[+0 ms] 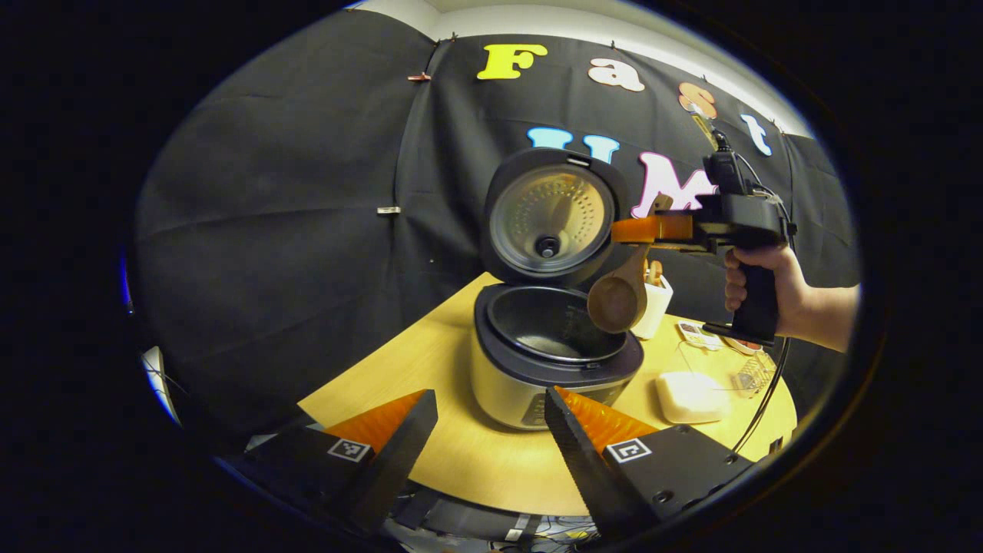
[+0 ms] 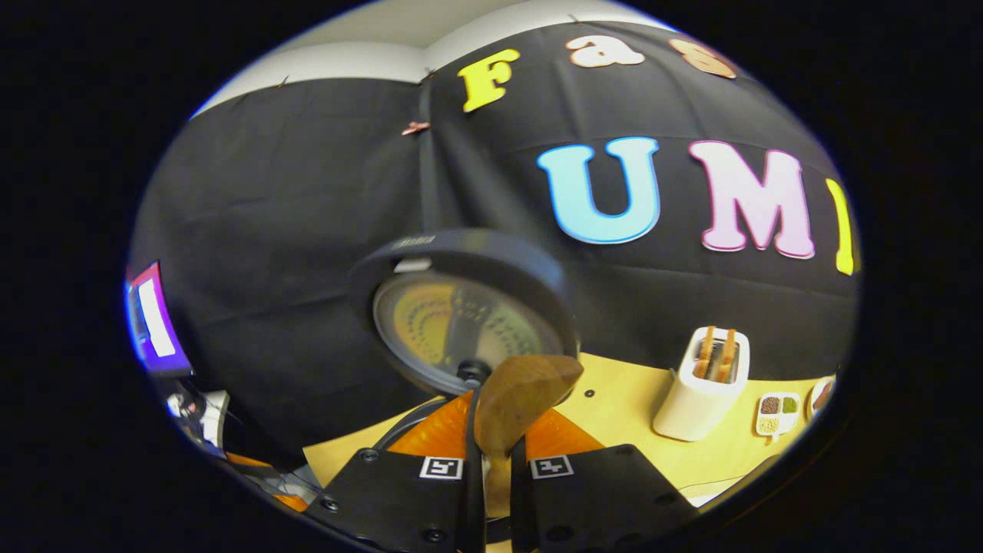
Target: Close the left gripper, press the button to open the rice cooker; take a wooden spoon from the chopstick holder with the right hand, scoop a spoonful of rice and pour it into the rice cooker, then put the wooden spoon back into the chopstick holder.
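The rice cooker (image 1: 537, 384) stands on the round wooden table (image 1: 461, 453) with its lid (image 1: 549, 219) raised and the dark inner pot (image 1: 549, 319) showing. My left gripper (image 1: 491, 430) is open in front of the cooker, holding nothing. A hand (image 1: 768, 288) holds my right gripper (image 1: 649, 229), shut on the handle of the wooden spoon (image 1: 618, 298), whose bowl hangs above the pot's right rim. In the right gripper view the spoon (image 2: 522, 392) rises between the shut fingers of the right gripper (image 2: 495, 434), in front of the lid (image 2: 461, 322). The white chopstick holder (image 2: 703, 395) stands right of the cooker.
A white lidded box (image 1: 691, 395) and a clear container (image 1: 752, 372) sit on the table right of the cooker. A small divided dish of grains (image 2: 776, 411) lies beside the holder. The table's front edge curves just beyond my left fingers. A lit screen (image 2: 153, 319) stands far left.
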### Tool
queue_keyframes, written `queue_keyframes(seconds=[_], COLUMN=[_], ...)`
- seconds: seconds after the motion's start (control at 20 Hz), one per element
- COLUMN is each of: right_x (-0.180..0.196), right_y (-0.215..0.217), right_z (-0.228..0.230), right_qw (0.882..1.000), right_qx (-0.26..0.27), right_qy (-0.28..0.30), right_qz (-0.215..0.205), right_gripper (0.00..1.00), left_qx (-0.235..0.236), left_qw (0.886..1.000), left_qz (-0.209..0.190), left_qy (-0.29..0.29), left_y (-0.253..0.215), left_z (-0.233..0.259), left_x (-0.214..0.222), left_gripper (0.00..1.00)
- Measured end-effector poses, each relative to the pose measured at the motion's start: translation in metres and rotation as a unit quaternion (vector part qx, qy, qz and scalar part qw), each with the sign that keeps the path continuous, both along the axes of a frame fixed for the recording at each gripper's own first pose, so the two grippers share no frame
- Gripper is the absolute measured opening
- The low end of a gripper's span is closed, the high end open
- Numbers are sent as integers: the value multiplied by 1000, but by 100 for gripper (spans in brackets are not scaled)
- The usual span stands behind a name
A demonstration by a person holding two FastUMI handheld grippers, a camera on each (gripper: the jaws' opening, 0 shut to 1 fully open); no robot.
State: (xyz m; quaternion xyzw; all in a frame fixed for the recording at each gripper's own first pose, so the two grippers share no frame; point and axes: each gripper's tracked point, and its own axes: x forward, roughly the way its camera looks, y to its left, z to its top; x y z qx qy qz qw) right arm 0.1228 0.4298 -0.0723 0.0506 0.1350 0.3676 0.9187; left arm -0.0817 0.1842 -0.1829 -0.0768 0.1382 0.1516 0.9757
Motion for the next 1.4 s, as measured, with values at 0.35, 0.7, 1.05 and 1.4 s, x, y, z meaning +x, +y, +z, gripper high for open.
queue_keyframes(seconds=[0.35,0.7,1.05,1.4], right_x=[39,65,85,97], right_y=[-158,-344,-501,-568], right_z=[40,31,-5,-76], right_qw=[988,943,875,849], right_qx=[54,108,182,165], right_qy=[8,48,111,155], right_qz=[-148,-312,-436,-476], right_gripper=[17,17,17,17], left_qx=[10,18,5,18], left_qw=[998,994,996,999], left_qz=[-66,-103,-83,-49], left_qy=[-14,-15,-24,-15], left_y=[-54,-107,-140,-158], left_z=[17,32,52,61], left_x=[32,55,86,98], left_gripper=[96,96,95,95])
